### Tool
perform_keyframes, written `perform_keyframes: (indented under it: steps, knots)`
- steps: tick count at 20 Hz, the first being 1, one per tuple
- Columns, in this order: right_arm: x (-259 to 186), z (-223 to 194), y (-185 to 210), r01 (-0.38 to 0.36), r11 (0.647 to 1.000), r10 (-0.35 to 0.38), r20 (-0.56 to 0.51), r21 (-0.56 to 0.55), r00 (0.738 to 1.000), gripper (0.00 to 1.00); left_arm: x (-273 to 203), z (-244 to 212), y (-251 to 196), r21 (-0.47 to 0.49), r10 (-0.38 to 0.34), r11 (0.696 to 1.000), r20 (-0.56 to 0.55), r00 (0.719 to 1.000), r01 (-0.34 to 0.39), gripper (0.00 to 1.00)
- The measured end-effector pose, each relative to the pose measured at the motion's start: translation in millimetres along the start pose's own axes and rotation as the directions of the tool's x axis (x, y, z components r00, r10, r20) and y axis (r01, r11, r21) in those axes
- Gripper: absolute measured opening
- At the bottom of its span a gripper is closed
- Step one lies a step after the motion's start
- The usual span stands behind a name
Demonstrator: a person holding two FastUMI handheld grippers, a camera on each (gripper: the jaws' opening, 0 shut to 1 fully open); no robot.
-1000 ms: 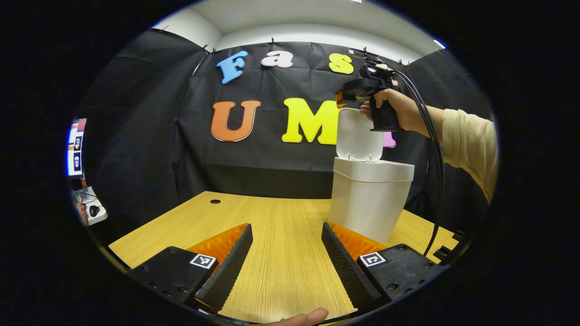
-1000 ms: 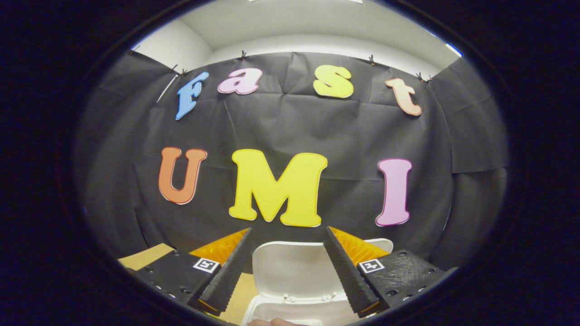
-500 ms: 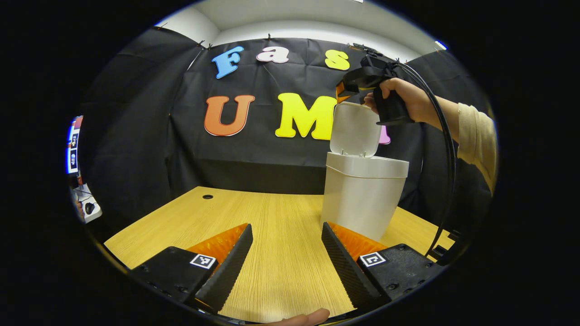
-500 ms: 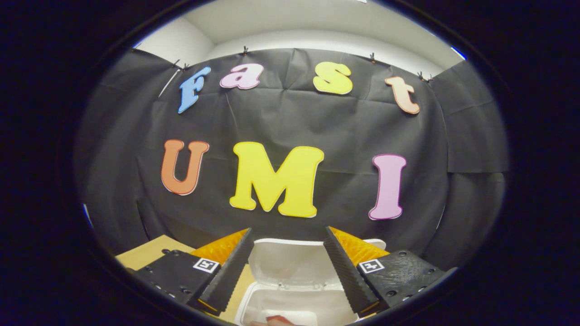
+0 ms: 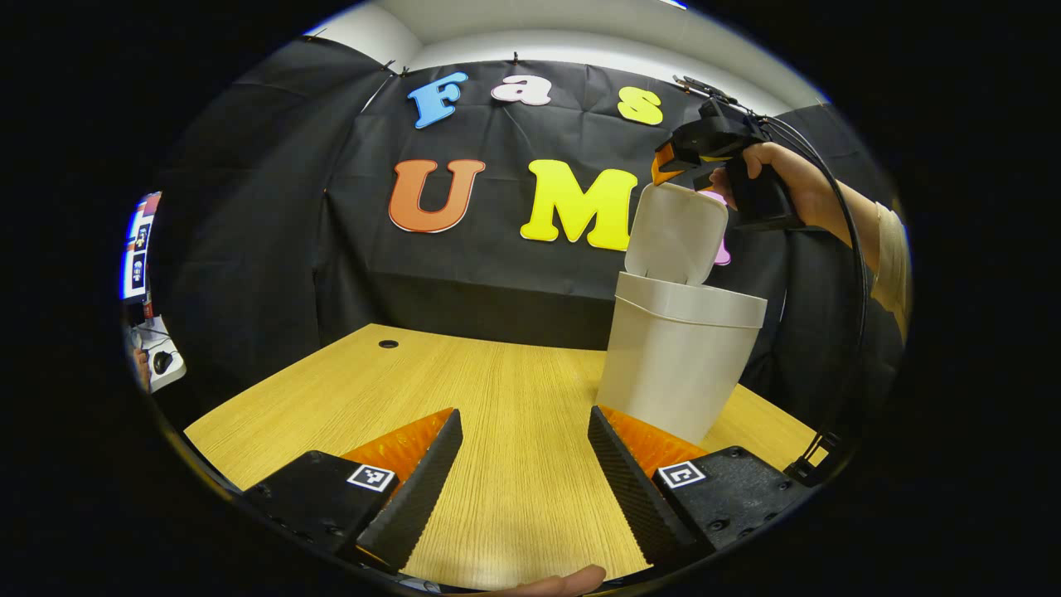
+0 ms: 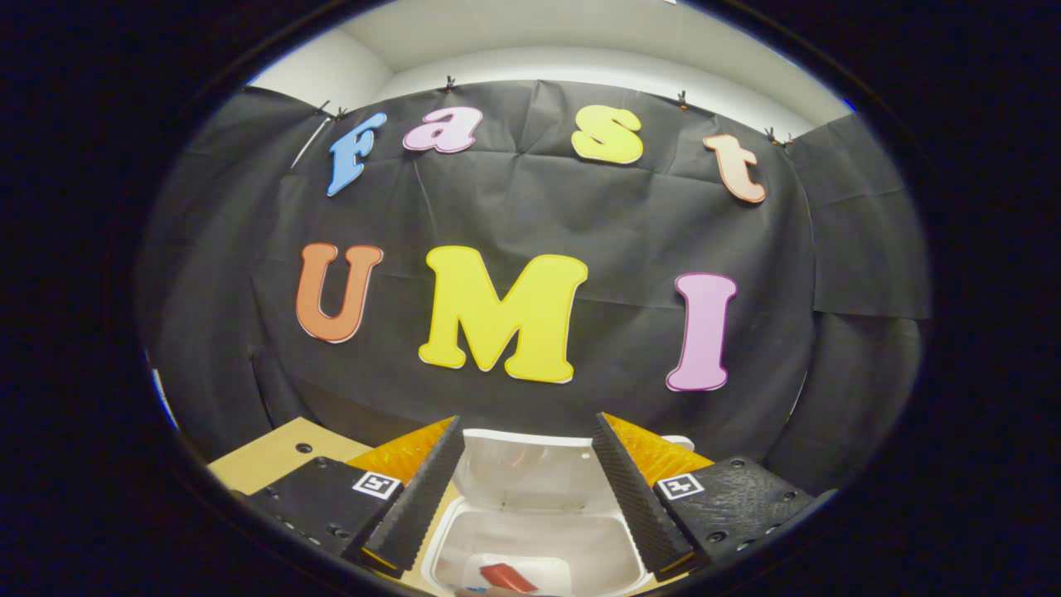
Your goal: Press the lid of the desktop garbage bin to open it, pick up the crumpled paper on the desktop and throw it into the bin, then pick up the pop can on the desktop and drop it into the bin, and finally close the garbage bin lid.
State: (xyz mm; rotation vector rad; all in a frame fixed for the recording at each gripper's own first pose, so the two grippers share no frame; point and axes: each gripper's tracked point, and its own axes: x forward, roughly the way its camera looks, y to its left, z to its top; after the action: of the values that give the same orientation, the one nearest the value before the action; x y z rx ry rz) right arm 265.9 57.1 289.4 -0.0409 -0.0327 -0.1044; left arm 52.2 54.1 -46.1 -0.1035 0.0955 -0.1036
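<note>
The white plastic desktop garbage bin (image 5: 675,365) is standing on the light wooden desktop (image 5: 497,414), toward its far right part, with its white hinged lid (image 5: 675,232) standing up open at the back. In the right gripper view the open mouth of the bin (image 6: 535,539) is lying just below the camera, and a red object (image 6: 507,576) is resting inside on something white; what it is cannot be told for sure. The right gripper (image 5: 663,170) is hanging above the bin, right by the top edge of the lid, held by a hand (image 5: 783,186) in a cream sleeve (image 5: 887,257). Its fingers (image 6: 423,497) are standing spread apart, gripping nothing. The left gripper (image 5: 522,489) is hovering low over the desktop in front of the bin, its fingers (image 5: 423,481) also spread wide and gripping nothing.
</note>
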Motion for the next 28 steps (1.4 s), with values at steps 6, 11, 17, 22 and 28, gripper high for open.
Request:
perform_keyframes:
  steps: [6, 11, 17, 22, 28]
  knots:
    - [-18, -11, 0, 0.017, 1.0, -0.018, -0.061, -0.018, 0.998, 0.96, 0, 3, 2, -0.011, 0.003, 1.0, 0.012, 1.0, -0.003, 0.99]
    - [-31, -14, 2, -0.049, 0.996, 0.056, -0.098, 0.074, 0.994, 0.98, 2, 0, 6, -0.033, 0.01, 0.999, -0.003, 1.0, -0.01, 0.99]
    - [-46, -18, -1, -0.153, 0.964, 0.18, -0.113, 0.218, 0.977, 0.98, 6, -6, 8, -0.066, 0.01, 0.998, -0.02, 1.0, -0.012, 0.99]
    - [-42, -27, -19, -0.059, 0.967, 0.101, -0.162, 0.248, 0.982, 0.84, 8, -9, -1, -0.073, -0.006, 0.997, -0.031, 0.999, 0.004, 0.96]
    - [-28, -111, -18, 0.038, 0.962, 0.083, -0.422, 0.27, 0.903, 0.85, 3, -1, 3, -0.025, 0.009, 1.0, 0.005, 1.0, -0.009, 0.97]
